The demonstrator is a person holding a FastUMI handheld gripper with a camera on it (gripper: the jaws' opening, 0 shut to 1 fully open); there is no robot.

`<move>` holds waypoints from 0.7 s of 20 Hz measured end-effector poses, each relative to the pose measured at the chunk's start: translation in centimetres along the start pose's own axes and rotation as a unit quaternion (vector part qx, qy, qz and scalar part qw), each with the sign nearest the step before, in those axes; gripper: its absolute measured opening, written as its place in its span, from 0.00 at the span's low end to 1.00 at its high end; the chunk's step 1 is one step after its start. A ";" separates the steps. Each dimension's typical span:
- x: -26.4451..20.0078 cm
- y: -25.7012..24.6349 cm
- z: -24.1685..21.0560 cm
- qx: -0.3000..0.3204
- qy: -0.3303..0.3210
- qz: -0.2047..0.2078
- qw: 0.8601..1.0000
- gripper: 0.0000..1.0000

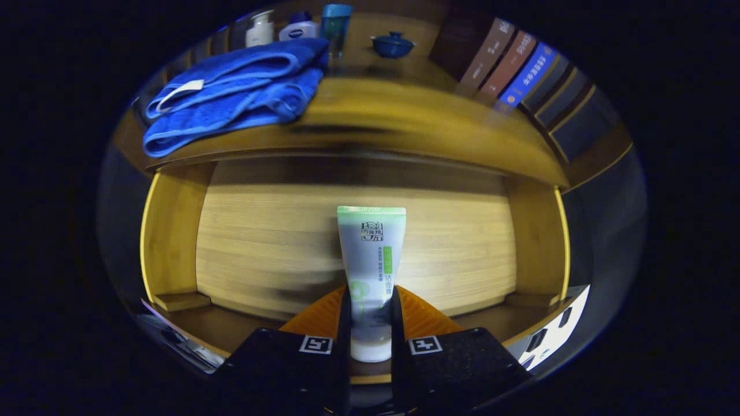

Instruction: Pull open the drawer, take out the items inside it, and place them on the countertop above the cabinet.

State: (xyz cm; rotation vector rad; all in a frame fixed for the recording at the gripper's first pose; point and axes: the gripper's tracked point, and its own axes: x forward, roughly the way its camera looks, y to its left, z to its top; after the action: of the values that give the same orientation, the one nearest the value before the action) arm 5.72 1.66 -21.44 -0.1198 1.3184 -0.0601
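Note:
A white and green cosmetic tube (372, 254) stands between my fingers, its cap end toward me and its flat crimped end pointing away. My gripper (371, 306) is shut on the tube, both fingers pressing its lower sides. Below and beyond the tube lies the open wooden drawer (173, 231), whose pale floor shows bare around the tube. Above the drawer runs the wooden countertop (404, 124). The scene is slightly blurred by motion.
A folded blue towel (231, 98) lies on the countertop to the left. Behind it stand a pump bottle (259, 29), a white jar (298, 28) and a blue bottle (336, 26). A blue lidded bowl (392, 44) sits further back. Books (514, 66) lean at the right.

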 end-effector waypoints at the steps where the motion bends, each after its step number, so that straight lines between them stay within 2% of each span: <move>1: -1.3 0.0 0.4 0.005 -0.010 -0.002 1.000 0.33; 5: -4.9 -2.5 2.8 0.011 -0.035 -0.026 0.999 0.33; 8: -5.4 -3.6 6.3 0.024 -0.043 -0.028 0.998 0.33; 14: -1.3 -4.9 13.8 0.019 -0.044 -0.007 0.999 0.33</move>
State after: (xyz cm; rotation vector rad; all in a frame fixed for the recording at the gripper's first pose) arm 18.90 -2.32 -16.16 -0.0985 1.2283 -0.0899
